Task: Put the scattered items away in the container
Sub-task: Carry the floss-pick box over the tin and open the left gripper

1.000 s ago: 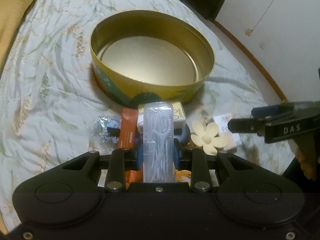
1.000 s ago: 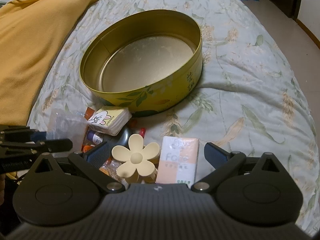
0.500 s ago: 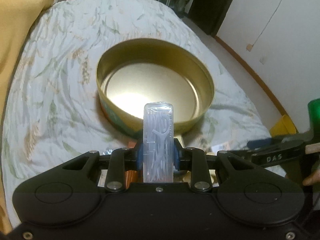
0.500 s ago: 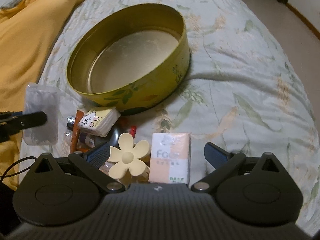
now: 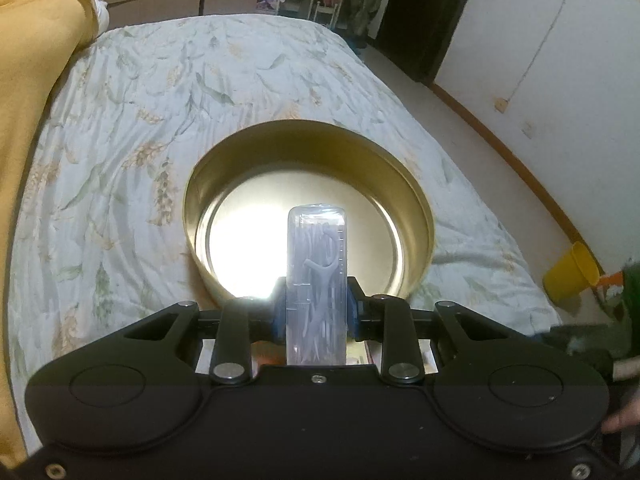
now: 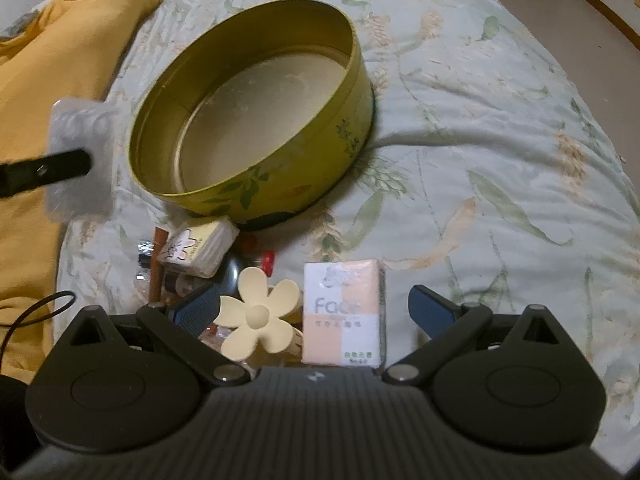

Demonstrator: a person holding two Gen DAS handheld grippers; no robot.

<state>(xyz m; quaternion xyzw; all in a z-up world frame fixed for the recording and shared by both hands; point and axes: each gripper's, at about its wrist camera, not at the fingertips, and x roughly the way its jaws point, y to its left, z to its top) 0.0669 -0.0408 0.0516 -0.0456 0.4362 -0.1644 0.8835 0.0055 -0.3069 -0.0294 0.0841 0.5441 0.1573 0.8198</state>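
My left gripper [image 5: 316,312] is shut on a clear floss-pick box [image 5: 316,280], held upright in the air just before the near rim of the round gold tin [image 5: 416,200]. The right wrist view shows that box [image 6: 80,160] raised left of the tin [image 6: 352,140]. My right gripper [image 6: 312,312] is open and low over the pile, with a cream flower hair clip [image 6: 260,316] and a pink-and-white tissue pack [image 6: 340,312] between its fingers. A small white packet [image 6: 196,246] and other small items lie near the tin.
The tin stands on a leaf-patterned bedspread [image 6: 480,160]. A yellow blanket [image 6: 48,80] lies along the left side. A yellow cup [image 5: 568,276] stands on the floor by the wall to the right.
My left gripper has lifted the floss-pick box up from the pile and toward the tin. My right gripper has stayed open and crept forward over the clip and tissue pack.
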